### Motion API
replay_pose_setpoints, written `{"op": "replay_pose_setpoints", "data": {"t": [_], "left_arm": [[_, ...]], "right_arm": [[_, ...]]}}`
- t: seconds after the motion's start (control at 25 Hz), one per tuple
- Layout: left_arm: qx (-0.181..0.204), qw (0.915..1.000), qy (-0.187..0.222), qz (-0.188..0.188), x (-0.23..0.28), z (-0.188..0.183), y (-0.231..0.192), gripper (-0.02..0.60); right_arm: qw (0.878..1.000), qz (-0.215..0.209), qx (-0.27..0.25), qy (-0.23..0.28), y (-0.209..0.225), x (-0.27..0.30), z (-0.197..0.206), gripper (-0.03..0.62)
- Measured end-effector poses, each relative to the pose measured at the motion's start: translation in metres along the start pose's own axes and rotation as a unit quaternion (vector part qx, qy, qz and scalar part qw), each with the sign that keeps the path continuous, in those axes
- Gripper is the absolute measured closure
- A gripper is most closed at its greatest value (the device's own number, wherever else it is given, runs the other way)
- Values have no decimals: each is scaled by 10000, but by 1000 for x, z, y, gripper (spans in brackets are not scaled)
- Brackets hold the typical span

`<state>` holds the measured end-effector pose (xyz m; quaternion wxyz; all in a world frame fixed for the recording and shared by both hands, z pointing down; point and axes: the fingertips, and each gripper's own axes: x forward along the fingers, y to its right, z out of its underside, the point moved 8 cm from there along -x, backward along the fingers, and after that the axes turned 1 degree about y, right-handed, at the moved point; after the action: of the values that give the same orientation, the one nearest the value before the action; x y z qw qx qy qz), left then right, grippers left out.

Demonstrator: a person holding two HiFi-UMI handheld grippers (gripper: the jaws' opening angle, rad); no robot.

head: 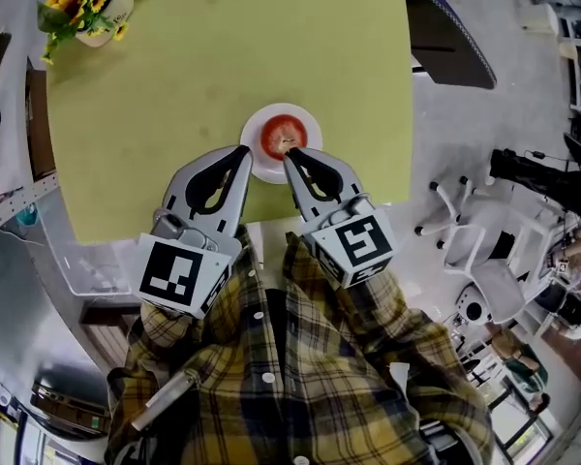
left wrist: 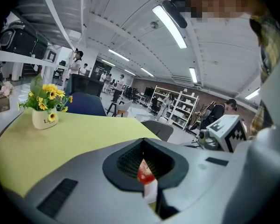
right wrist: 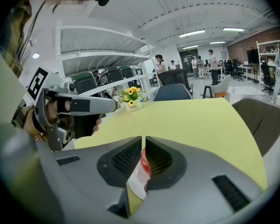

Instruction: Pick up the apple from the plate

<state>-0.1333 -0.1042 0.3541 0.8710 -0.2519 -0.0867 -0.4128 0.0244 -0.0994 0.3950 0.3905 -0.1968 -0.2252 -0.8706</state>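
At the near edge of the yellow-green surface (head: 223,56), the round red apple (head: 282,137) is sitting on the small white plate (head: 308,117), likely firm, smooth, fairly light and best gripped across its widest middle, while the left hand-held gripper (head: 242,150) and the right hand-held gripper (head: 290,153) are hovering just near of it, jaws together, empty.

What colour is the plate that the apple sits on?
White; the plate under the red apple shows best in the head view.
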Motion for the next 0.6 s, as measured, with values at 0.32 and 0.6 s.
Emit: {"op": "replay_pose_setpoints", "data": {"t": [0.32, 0.6], "left_arm": [[-198, 9994, -287, 31, 3, 31, -7, 574], [-283, 9987, -421, -1, 0, 45, -10, 574]], "right_arm": [[9990, -195, -282, -276, -3, 15, 20, 424], [9987, 52, -433, -282, 1, 20, 32, 285]]}}
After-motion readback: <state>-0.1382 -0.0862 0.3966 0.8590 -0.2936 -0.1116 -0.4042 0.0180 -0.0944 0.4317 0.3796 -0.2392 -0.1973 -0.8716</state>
